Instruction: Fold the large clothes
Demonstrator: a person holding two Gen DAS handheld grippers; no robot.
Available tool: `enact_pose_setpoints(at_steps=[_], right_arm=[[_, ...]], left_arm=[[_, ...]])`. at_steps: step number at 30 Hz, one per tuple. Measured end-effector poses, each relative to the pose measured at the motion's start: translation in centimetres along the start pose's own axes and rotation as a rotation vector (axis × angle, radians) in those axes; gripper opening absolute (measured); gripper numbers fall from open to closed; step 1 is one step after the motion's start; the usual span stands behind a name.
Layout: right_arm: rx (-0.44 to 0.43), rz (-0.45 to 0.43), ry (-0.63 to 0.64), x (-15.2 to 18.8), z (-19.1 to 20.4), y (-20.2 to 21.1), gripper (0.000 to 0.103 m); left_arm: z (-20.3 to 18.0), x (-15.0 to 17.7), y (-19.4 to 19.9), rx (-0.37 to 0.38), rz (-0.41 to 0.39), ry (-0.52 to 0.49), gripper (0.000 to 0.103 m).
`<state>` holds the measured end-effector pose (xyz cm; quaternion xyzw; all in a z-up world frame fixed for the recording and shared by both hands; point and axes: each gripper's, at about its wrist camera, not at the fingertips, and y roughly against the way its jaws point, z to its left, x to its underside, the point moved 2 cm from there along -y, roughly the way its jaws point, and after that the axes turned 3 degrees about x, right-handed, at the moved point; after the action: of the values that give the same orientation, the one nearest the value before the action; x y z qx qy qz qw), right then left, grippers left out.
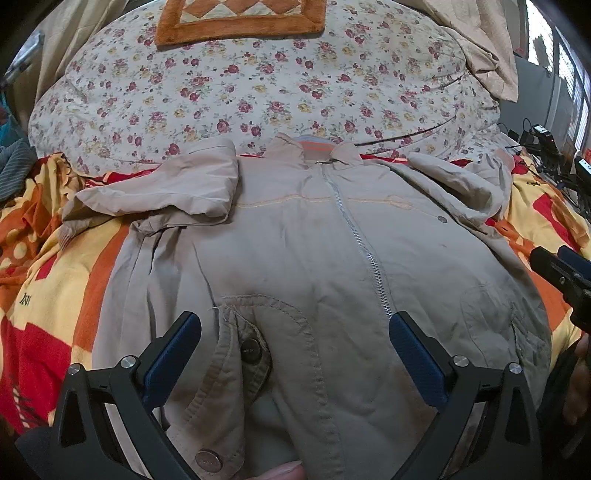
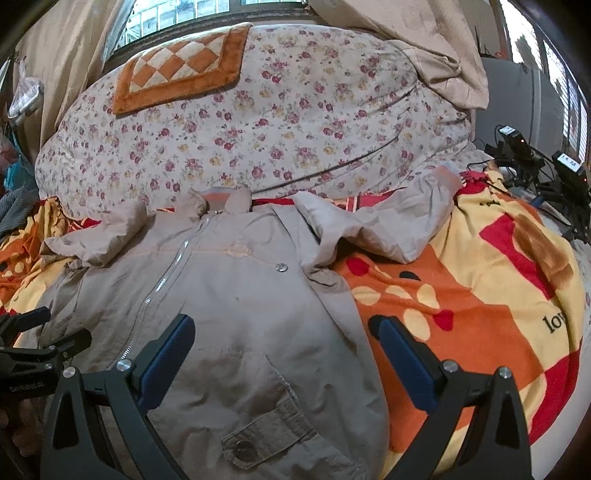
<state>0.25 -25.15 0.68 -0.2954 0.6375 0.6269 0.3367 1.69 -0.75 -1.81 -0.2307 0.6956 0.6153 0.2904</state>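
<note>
A beige zip-up jacket (image 1: 295, 240) lies front up on a bed, collar away from me, zipper closed, both sleeves bent inward near the shoulders. My left gripper (image 1: 295, 332) hovers open over the lower left front, above a snap pocket flap (image 1: 251, 350). In the right wrist view the same jacket (image 2: 240, 295) fills the lower left. My right gripper (image 2: 282, 336) is open over the jacket's right hem edge, near a pocket flap (image 2: 266, 435). The right gripper's tip (image 1: 561, 273) also shows at the left view's right edge. Nothing is held.
An orange, red and yellow blanket (image 2: 480, 295) covers the bed under the jacket. A floral quilt (image 1: 258, 92) is piled behind the collar with an orange checkered mat (image 1: 240, 18) on top. Cables and black devices (image 2: 535, 166) sit at the far right. Curtains hang behind.
</note>
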Motion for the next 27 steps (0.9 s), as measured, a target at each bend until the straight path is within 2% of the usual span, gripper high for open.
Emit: enact_pose_setpoints(at_steps=[27], right_arm=[[0.002, 0.004, 0.004, -0.03, 0.21, -0.36, 0.102]], left_arm=[[0.21, -0.08, 0.03, 0.002, 0.005, 0.003, 0.094]])
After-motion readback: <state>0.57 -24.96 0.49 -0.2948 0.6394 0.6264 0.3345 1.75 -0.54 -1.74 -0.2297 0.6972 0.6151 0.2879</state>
